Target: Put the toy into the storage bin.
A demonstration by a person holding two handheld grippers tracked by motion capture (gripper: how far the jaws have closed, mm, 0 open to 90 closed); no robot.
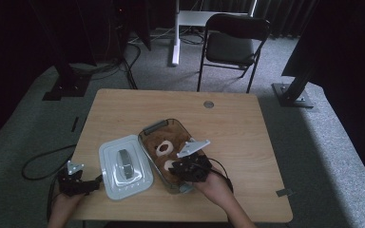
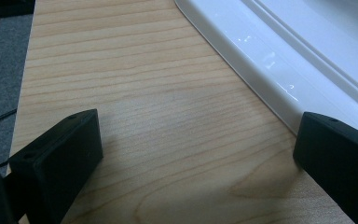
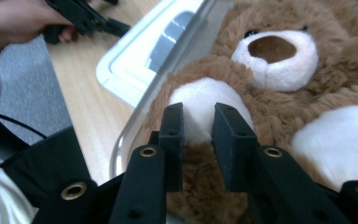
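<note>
A brown teddy bear (image 3: 270, 51) with a white muzzle (image 1: 164, 148) lies in a clear plastic container (image 1: 154, 127) at the middle of the wooden table (image 1: 237, 128). My right gripper (image 3: 198, 109) is low over the container's near end (image 1: 173, 167), its jaws pinched on the bear's white paw (image 3: 205, 91). The container's white lid (image 1: 123, 166) lies flat to the left of it. My left gripper (image 1: 95, 183) rests open near the table's front left corner. Its jaws are spread wide over bare wood (image 2: 196, 123), the right one against the lid's edge (image 2: 279, 60).
A black folding chair (image 1: 235, 40) stands beyond the table's far edge. A small round grommet (image 1: 208, 104) sits in the tabletop at the back. A black cable (image 1: 43, 161) loops on the grey carpet to the left. In the right gripper view, a hand (image 3: 9, 23) holds the other gripper.
</note>
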